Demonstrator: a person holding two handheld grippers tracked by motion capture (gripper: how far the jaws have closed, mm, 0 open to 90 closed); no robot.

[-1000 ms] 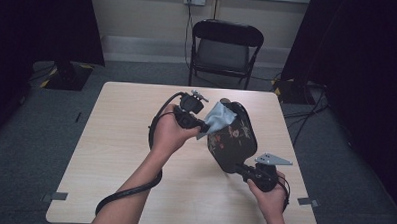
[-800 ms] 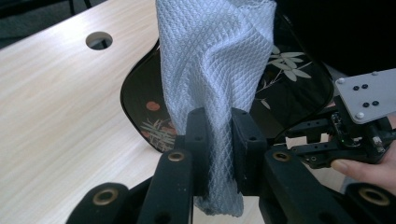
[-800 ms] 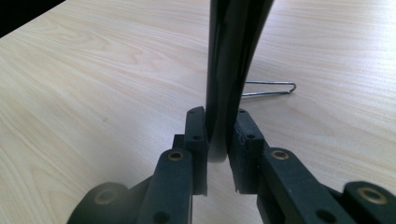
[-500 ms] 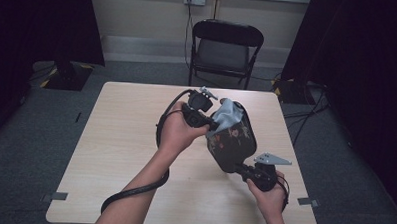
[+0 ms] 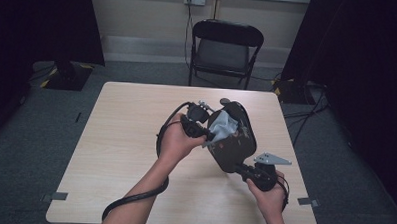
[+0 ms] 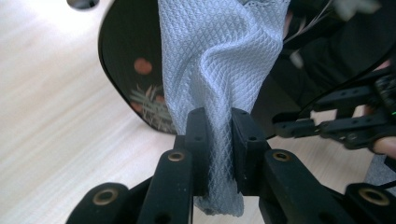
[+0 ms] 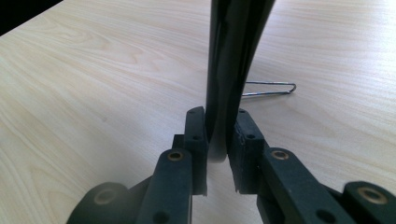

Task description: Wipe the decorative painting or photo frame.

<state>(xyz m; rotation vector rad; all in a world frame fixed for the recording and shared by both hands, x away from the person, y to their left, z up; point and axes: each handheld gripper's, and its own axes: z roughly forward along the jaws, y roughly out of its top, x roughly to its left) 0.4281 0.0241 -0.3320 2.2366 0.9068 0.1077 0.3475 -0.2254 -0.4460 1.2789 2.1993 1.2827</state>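
Since the frame a second ago, the left claw [image 5: 205,135] and its grey cloth [image 5: 221,127] have been shifted a little up and to the right across the face of the dark plate [image 5: 233,143], while the right hand has barely been moved.

At the left of the high view, the left claw is seen closed on the cloth; in the left gripper view a bunched fold of the white mesh cloth [image 6: 219,70] is pinched between the two jaws, with its free part spread over the dark plate [image 6: 135,74], whose painted pattern of orange dots and pale leaves can be made out. The cloth is held this way, it is judged, so that the plate's surface can be wiped.

Further right, the plate is held raised off the desk [image 5: 120,139] and tilted, its lower edge clamped by the right claw [image 5: 244,171]. In the right gripper view the plate's thin rim [image 7: 224,93] is gripped edge-on between the closed jaws. Such a hold would keep the plate steady and present its face to the cloth.

Nothing can be seen lying in the plate apart from the cloth pressed against it. A small wire clip [image 7: 268,88] lies on the desk beyond the plate, and a folding chair [image 5: 223,50] stands behind the desk.
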